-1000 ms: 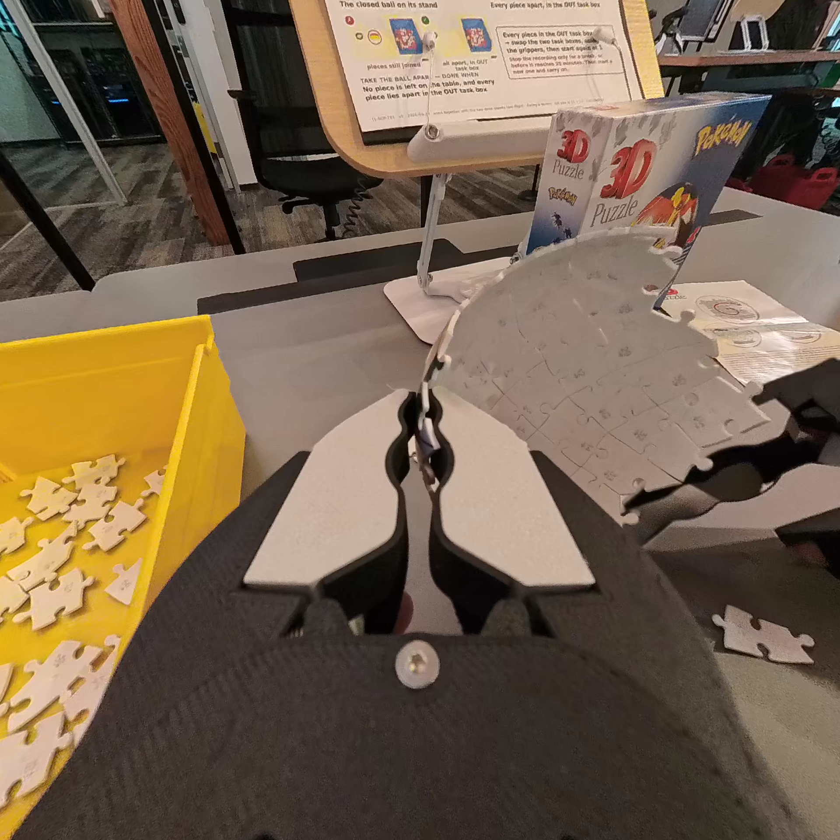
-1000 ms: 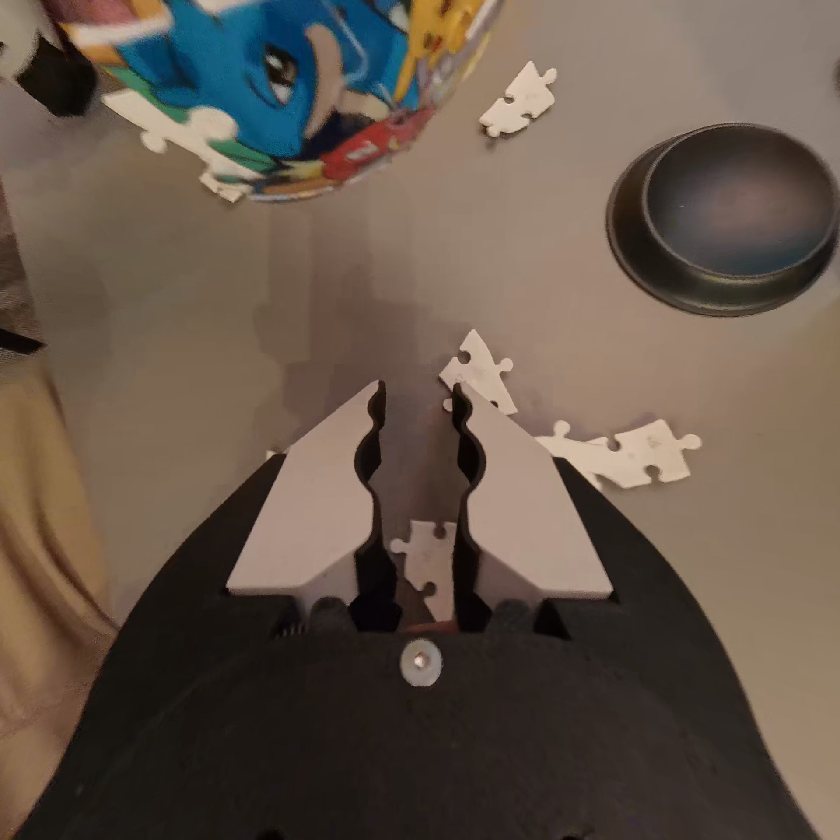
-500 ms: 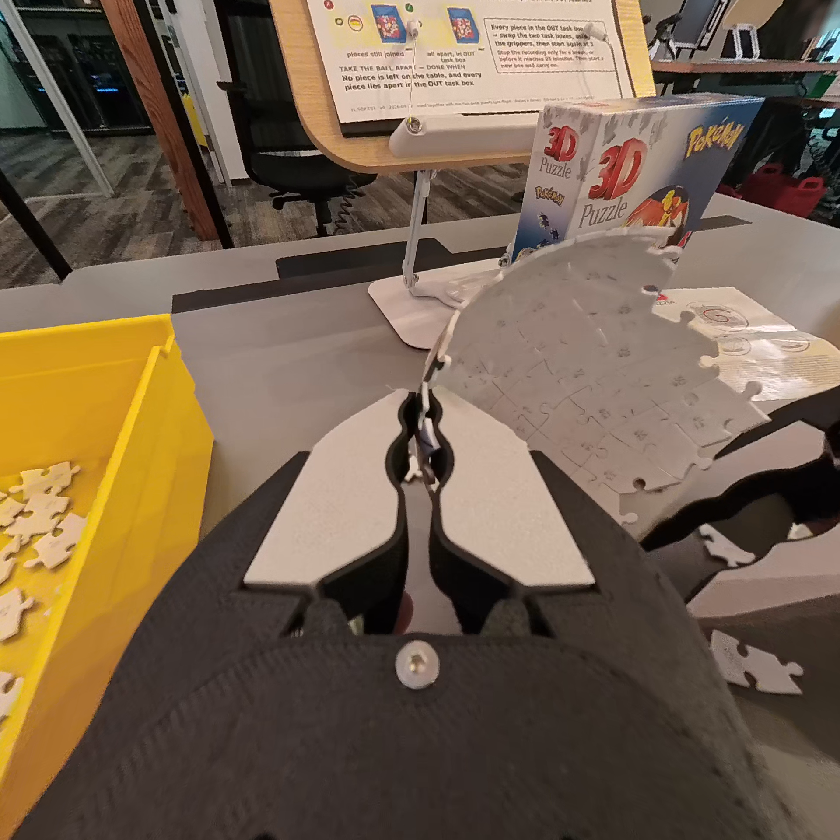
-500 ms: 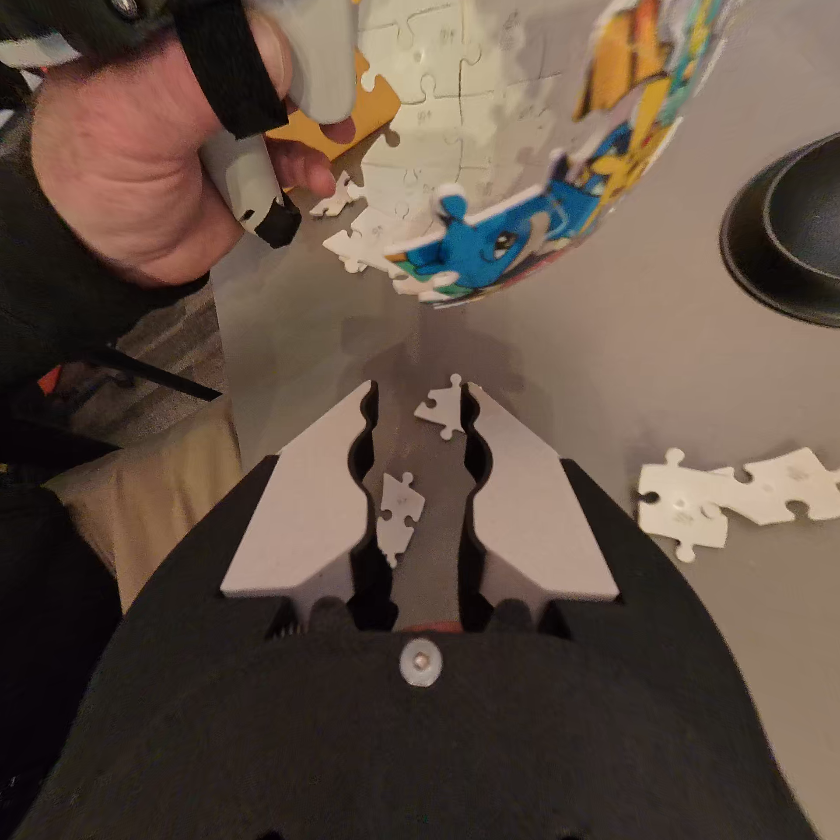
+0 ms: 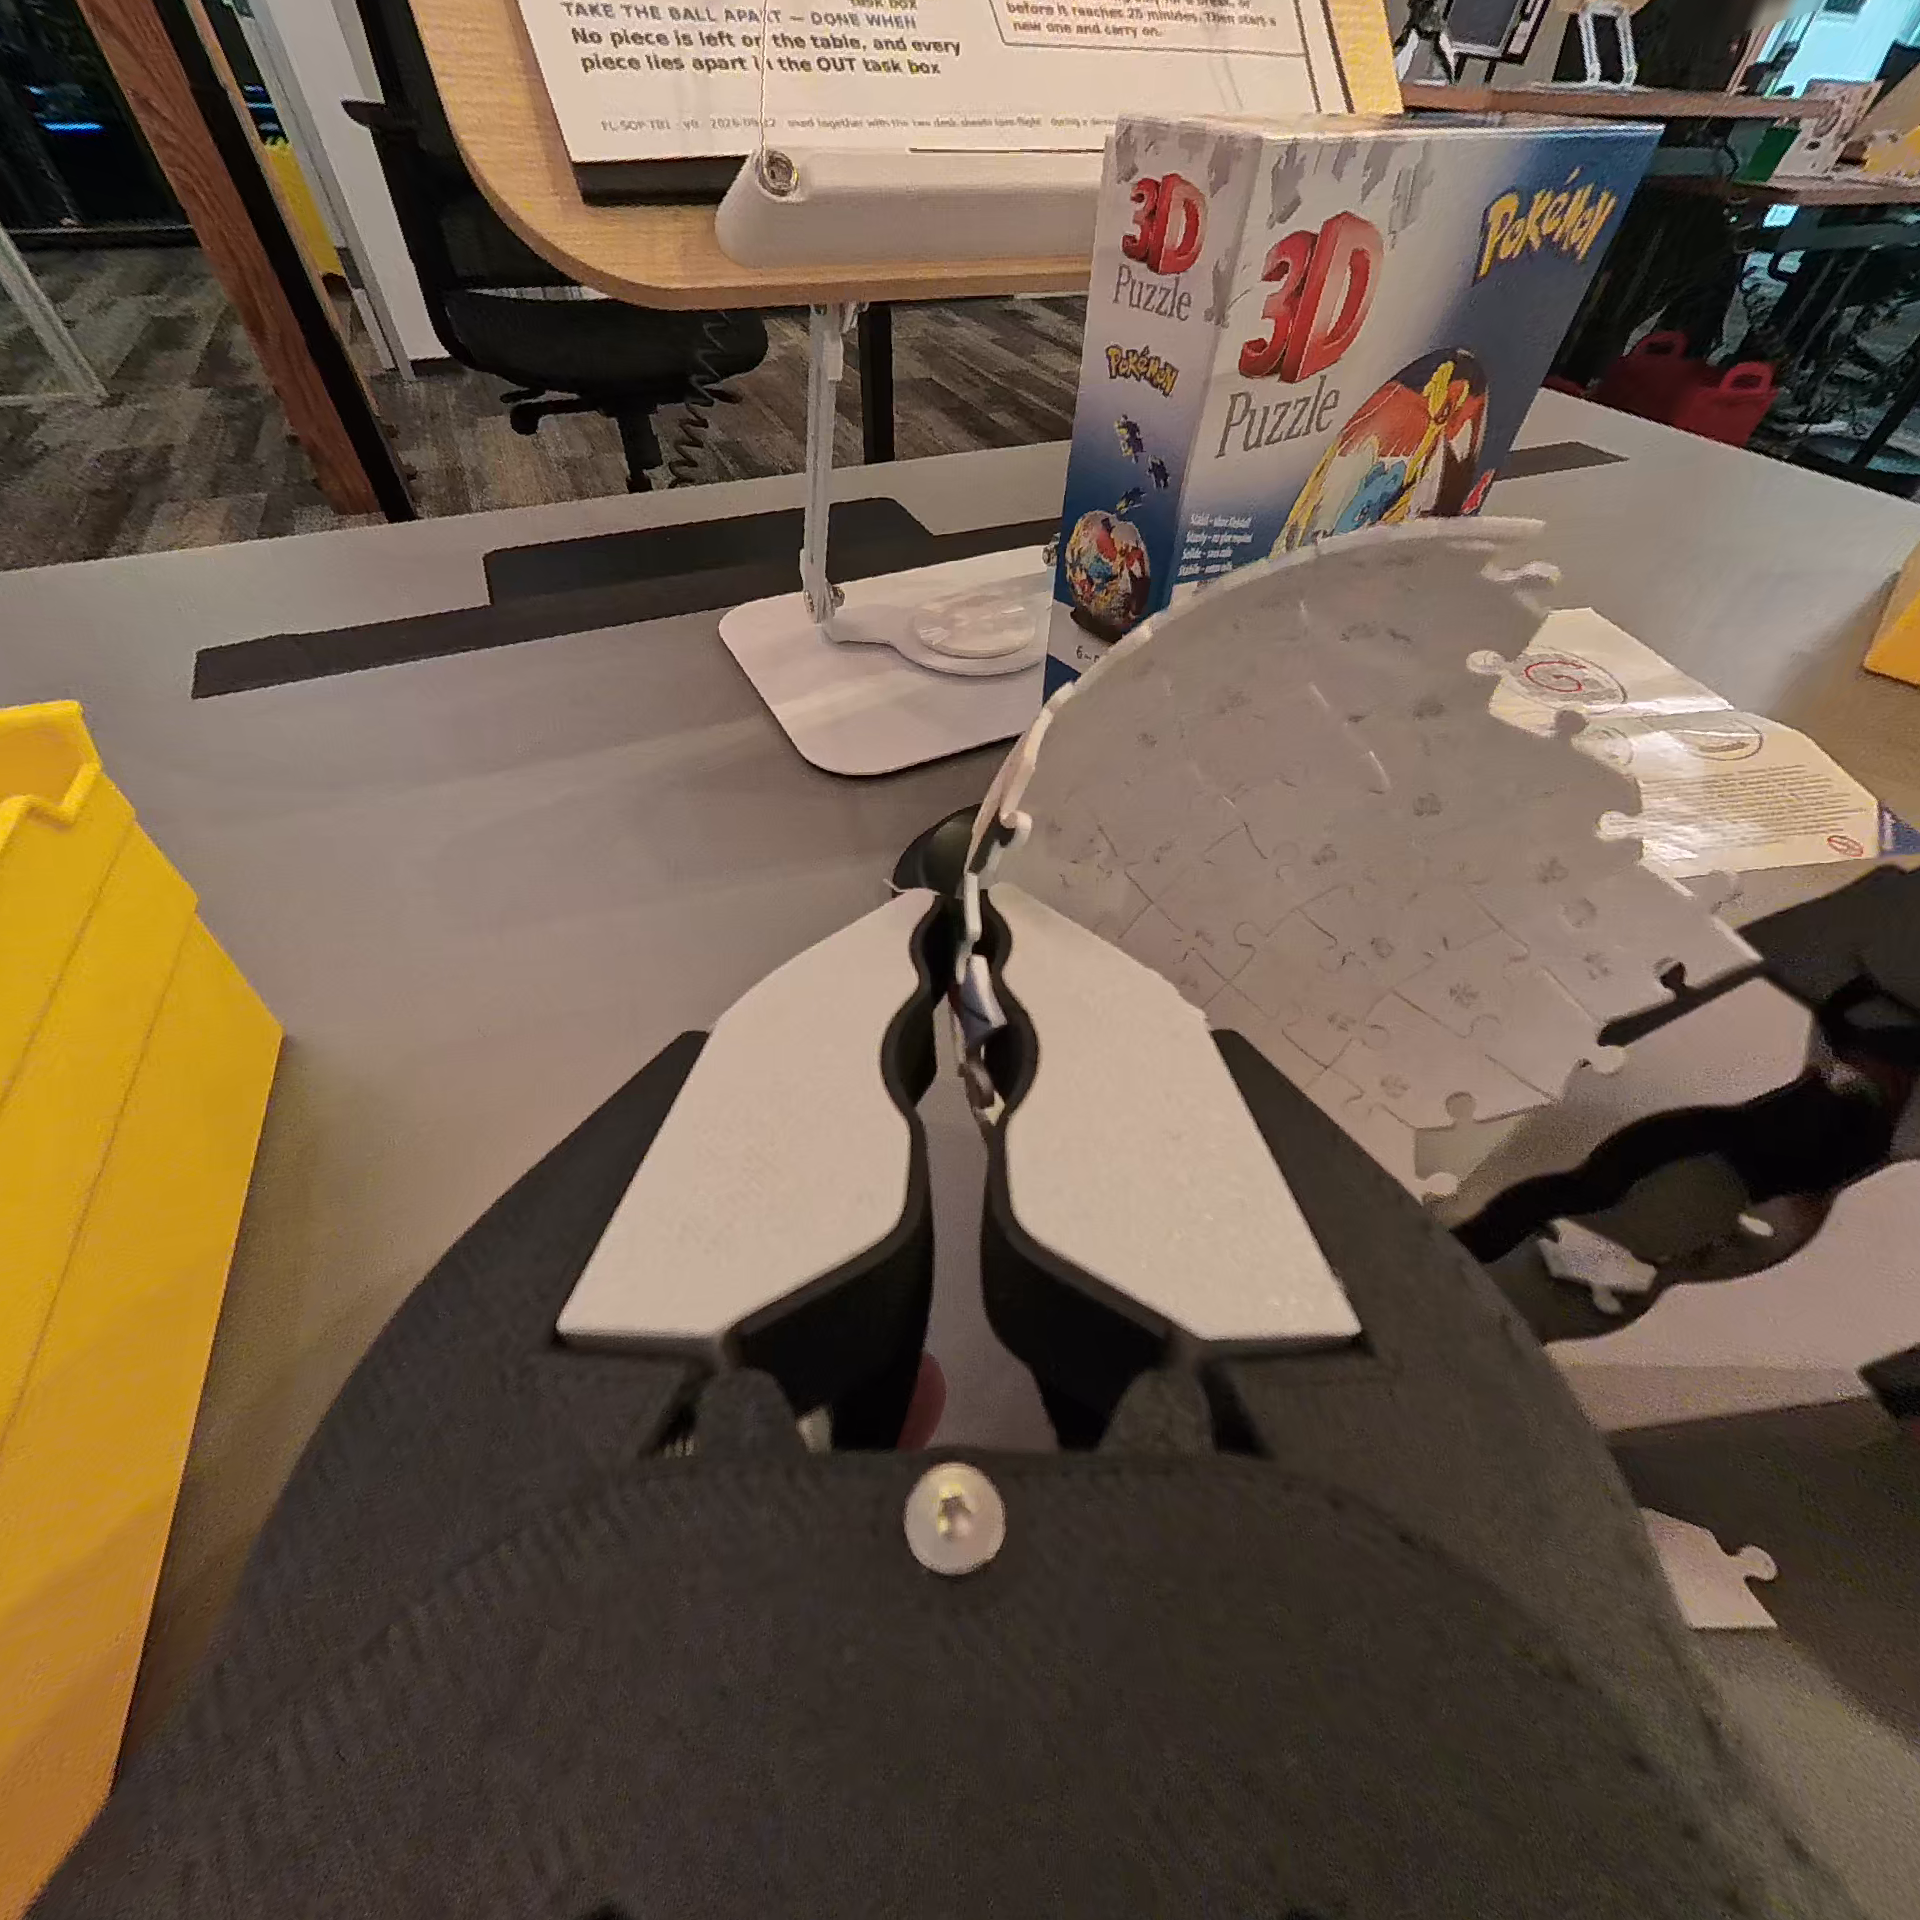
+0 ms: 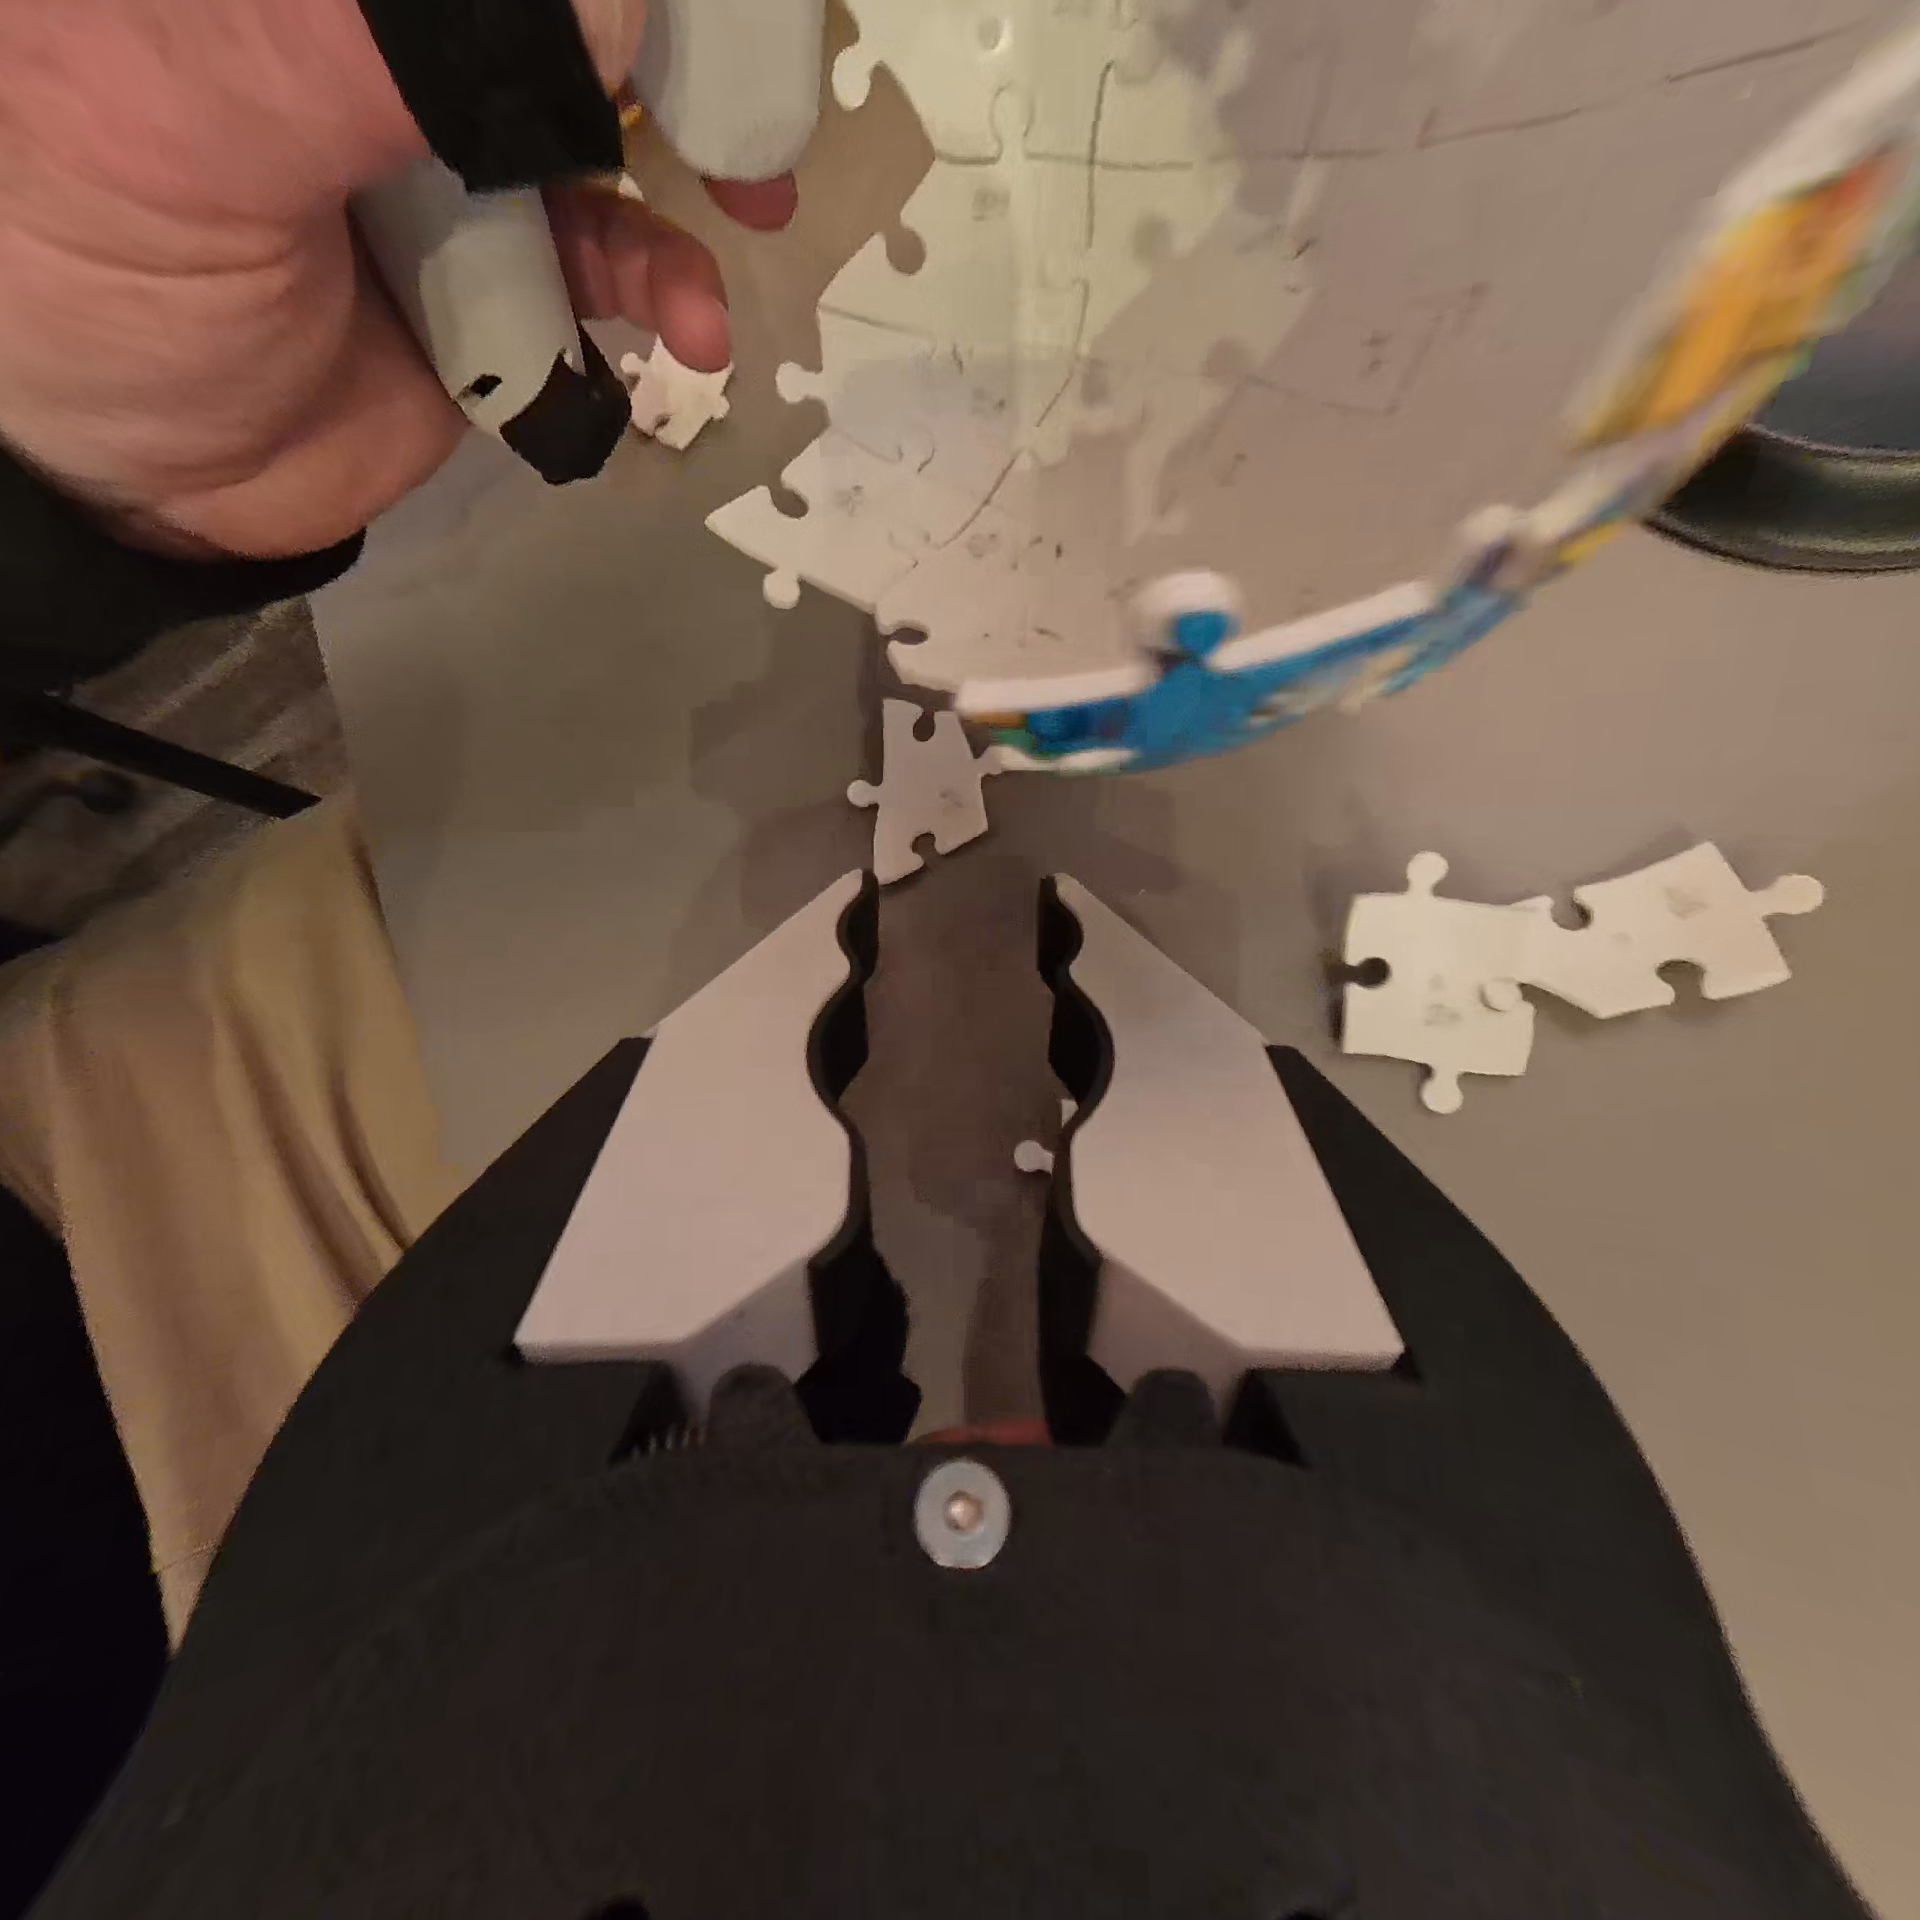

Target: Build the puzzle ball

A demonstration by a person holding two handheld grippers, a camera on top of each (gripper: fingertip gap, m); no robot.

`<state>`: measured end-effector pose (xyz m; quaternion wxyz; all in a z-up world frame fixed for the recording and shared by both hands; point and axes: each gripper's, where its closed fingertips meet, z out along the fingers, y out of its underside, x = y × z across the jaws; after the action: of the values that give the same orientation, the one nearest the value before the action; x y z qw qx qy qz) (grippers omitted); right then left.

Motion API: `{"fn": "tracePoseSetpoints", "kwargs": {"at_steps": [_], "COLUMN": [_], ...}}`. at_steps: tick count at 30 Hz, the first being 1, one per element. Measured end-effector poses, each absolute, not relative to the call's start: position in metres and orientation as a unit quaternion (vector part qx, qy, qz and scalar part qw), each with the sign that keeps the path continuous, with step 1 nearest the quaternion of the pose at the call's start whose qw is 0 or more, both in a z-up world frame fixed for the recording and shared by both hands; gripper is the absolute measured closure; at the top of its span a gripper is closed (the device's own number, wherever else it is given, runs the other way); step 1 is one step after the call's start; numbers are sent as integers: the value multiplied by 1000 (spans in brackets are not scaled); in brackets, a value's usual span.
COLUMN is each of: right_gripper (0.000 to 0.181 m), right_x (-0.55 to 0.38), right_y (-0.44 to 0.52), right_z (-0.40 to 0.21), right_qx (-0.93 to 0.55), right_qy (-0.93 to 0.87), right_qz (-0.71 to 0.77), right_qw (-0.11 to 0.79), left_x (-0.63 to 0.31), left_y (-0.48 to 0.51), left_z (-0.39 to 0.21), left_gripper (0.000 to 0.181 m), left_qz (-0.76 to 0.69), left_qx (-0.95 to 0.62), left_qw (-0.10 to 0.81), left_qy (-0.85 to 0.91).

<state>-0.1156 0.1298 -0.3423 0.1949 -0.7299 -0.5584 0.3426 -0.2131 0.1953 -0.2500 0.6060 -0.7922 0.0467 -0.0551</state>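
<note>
White shell (image 5: 1351,862) in left claw (image 5: 961,914) — printed box (image 5: 1320,343) behind.

- The left wrist view looks level across the grey table (image 5: 540,852) toward the puzzle box (image 5: 1340,343), close behind its gripper.
- The right wrist view faces steeply down, close above the tabletop.
- Both catch the half-built puzzle ball (image 5: 1351,873) (image 6: 1143,343).

printed sheet (image 5: 935,62) on wooden board (image 5: 582,229) beyond far edge of table (image 5: 520,831): black text lines, not copied | puzzle box (image 5: 1351,343) upright near far edge: red, grey, yellow lettering on two faces | leaflet (image 5: 1714,769) flat by right edge: small print | half-built ball (image 5: 1351,862) and loose pieces (image 6: 1558,966): tiny grey marks on white backs, not readable
</note>
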Motion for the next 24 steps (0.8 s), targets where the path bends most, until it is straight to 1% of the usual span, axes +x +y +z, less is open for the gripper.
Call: {"fn": "tracePoseSetpoints", "kwargs": {"at_steps": [8, 16, 21, 24], "right_gripper": [149, 147, 142, 141], "right_x": [-115, -122, -129, -131], "right_y": [137, 123, 124, 128], "right_z": [-342, -330, -313, -309], "right_qx": [-722, -705, -717, -735], "right_qy": [-569, -570, -512, -462], "right_qz": [328, 364, 419, 452], "right_qw": [216, 215, 220, 207], "left_x": [-219, -216, -215, -213], "left_y": [196, 196, 196, 197], "left_z": [-250, -252, -248, -246], "left_gripper": [178, 178, 178, 178], "left_qz": [-56, -56, -54, -53], "left_qx": [-792, -793, -786, -782], "left_qw": [607, 605, 615, 620], "left_qy": [36, 38, 38, 34]}}
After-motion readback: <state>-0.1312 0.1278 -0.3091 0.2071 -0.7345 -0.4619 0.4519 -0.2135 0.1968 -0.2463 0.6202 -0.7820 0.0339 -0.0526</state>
